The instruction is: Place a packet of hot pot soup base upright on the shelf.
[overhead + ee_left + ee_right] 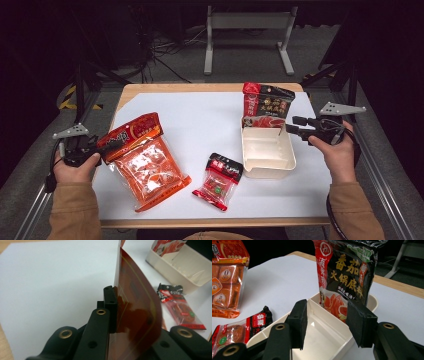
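A large orange snack packet [147, 165] lies at the left of the white sheet. My left gripper [101, 146] is shut on its red top edge [135, 302], which is lifted off the table. A small red and black packet [220, 180] lies flat near the front middle. To its right, a white tray [267, 150] holds a red and black pouch [265, 107] standing upright at its far end. My right gripper [294, 126] hangs open just off the tray's right far corner, with the pouch [347, 272] and the tray's inside [319, 340] between and beyond its jaws.
A white sheet [200, 125] covers most of the wooden table [210, 87]. Metal rails run along both sides of the table. On the floor behind stand a grey metal frame [247, 30] and loose cables [165, 55].
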The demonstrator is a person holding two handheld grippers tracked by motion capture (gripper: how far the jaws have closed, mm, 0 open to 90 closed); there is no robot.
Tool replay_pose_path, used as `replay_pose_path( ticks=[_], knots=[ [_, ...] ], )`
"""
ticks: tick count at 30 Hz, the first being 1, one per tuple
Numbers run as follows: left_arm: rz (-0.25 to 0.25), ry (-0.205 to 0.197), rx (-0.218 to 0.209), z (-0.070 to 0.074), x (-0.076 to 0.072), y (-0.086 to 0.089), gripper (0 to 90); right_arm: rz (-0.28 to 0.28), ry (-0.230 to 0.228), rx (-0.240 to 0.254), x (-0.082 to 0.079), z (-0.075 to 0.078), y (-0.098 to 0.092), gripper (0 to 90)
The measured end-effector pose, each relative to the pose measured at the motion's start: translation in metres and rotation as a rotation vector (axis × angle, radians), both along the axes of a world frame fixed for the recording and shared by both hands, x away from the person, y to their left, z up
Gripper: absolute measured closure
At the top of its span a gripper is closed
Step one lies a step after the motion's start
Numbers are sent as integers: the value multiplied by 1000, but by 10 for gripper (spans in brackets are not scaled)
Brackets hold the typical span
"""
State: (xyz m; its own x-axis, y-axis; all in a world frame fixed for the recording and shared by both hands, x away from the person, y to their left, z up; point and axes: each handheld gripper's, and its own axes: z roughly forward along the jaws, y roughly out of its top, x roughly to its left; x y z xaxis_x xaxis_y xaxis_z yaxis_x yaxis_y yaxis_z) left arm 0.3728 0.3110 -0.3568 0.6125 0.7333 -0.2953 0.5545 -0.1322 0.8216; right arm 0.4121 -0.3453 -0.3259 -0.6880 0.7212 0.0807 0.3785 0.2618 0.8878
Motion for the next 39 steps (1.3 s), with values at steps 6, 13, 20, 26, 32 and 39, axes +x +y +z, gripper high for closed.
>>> replay_pose_path(
  ticks=[6,13,20,26,32,39],
  knots=[
    [-22,-59,-18,15,-9,-5,900,0,4,-4,0,0,1,522],
    [-51,-111,-40,34,-20,-18,900,-2,0,-10,-2,2,3,537],
    [-103,-178,-28,52,-29,-36,900,5,-13,-4,-6,7,4,537],
    [-207,-224,-39,65,-34,-53,900,25,-26,3,-7,11,8,538],
    [-233,-262,-26,75,-34,-66,900,52,-45,13,-8,17,15,535],
    [-259,-286,-33,82,-27,-77,900,103,-68,37,-9,25,26,517]
  ],
)
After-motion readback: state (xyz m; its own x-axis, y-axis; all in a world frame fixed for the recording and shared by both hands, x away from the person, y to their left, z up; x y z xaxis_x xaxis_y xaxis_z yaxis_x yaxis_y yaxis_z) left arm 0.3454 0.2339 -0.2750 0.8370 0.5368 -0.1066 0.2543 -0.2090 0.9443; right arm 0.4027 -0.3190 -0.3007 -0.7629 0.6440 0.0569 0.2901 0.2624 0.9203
